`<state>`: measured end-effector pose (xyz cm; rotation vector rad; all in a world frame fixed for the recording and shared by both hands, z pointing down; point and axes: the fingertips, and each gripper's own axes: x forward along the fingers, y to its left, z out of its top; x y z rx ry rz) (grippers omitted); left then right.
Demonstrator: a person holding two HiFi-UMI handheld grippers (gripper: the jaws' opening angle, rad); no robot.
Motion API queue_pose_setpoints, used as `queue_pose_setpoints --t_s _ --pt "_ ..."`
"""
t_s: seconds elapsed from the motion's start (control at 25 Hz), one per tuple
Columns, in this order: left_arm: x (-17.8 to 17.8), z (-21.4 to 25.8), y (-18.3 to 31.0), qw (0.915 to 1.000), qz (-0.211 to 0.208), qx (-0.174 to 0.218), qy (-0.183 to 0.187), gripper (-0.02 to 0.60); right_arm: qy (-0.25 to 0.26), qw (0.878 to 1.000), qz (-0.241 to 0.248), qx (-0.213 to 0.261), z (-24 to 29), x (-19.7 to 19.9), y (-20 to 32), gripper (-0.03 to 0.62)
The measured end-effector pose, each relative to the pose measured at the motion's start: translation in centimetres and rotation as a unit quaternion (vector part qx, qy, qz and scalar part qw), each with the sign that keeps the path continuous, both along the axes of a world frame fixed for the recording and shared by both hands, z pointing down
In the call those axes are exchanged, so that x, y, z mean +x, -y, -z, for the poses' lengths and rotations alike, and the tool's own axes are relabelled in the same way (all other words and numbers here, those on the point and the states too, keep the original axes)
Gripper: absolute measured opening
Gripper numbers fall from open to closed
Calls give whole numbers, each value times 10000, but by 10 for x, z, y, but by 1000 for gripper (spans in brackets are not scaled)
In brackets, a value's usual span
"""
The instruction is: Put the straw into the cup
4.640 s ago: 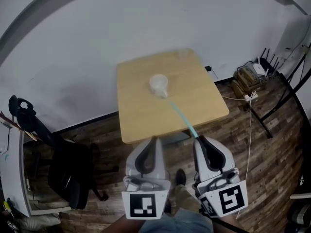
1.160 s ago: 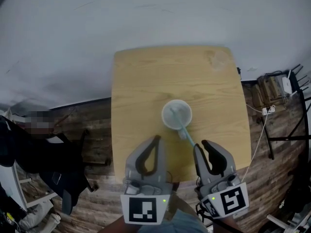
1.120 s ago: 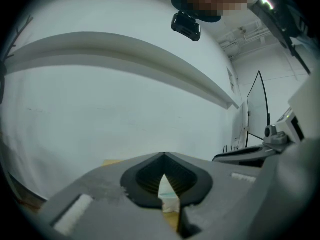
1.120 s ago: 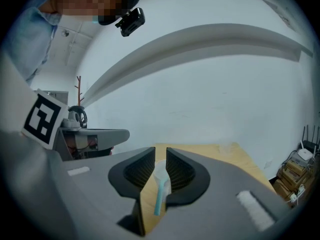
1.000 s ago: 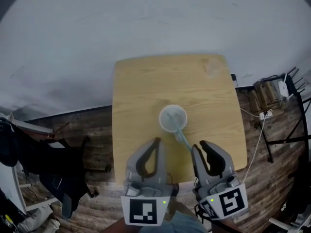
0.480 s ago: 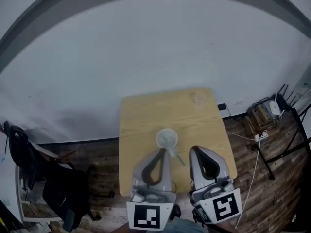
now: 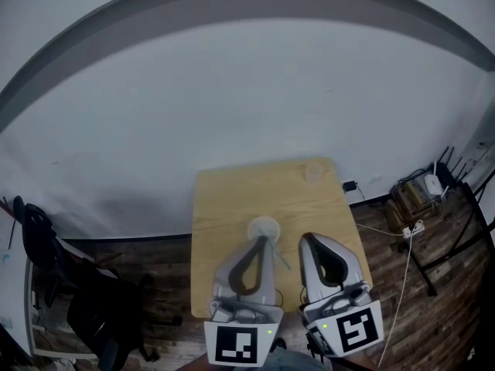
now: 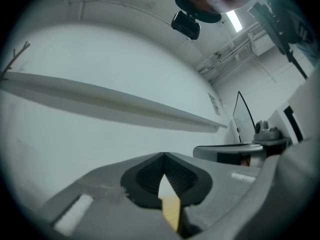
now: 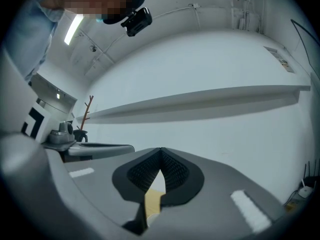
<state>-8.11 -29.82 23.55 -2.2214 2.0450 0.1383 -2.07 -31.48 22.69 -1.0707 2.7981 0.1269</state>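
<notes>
A translucent white cup [image 7: 264,227] stands on the light wooden table [image 7: 224,207]. The pale blue straw [image 7: 281,260] leans out of it toward the near right. Both grippers are held up in front of me, over the table's near edge. My left gripper [image 7: 261,239] has its tips just before the cup and covers part of it. My right gripper [image 7: 305,239] sits to the right of the straw, apart from it. In the left gripper view the left gripper [image 8: 163,154] is shut on nothing. In the right gripper view the right gripper [image 9: 160,149] is likewise shut and empty. Both gripper views face the white wall.
A clear round object [image 7: 313,171] rests near the table's far right corner. A black chair [image 7: 97,311] stands on the wooden floor to the left. Cables, a power strip [image 7: 410,228] and a router lie on the right. The white wall lies behind the table.
The view has pulled back and tilted up, so the table looks smaller and farther. Both grippers have risen to face the wall. The straw stays in the cup.
</notes>
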Motion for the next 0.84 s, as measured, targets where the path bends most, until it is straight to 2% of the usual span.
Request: queue_pose_setpoints --t_s 0.2,0.84 --pt "1 2 -1 10000 16 27 -12 17 11 9999 -34 154 4 3 1 6" --pt "-3 -3 0 10000 22 -16 -88 17 33 9999 -65 108 -1 1 1 6"
